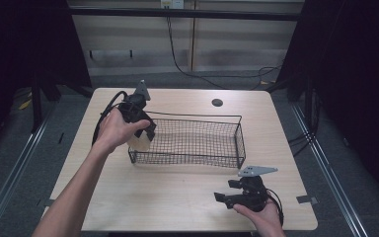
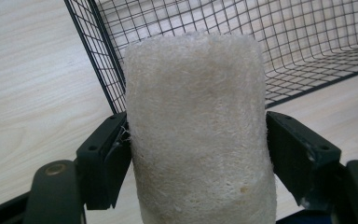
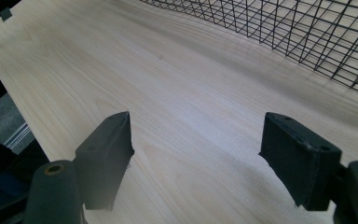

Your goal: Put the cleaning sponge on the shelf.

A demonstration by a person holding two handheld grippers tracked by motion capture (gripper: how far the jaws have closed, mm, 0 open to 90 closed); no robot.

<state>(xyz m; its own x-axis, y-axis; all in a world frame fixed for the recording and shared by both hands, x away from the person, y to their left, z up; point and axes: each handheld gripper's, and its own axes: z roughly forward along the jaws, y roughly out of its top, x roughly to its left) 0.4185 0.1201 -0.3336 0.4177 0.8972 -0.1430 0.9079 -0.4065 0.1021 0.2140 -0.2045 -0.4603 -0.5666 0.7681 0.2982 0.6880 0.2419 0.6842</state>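
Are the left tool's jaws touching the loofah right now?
Touching. In the left gripper view both jaws of the left tool press against the sides of the loofah, no gap showing.

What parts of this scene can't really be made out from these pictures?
- Loofah sponge: its lower end is cut off by the bottom edge of the left gripper view; in the high view the hand and left gripper cover most of it.
- Wire basket: its floor near that corner is hidden behind the sponge.
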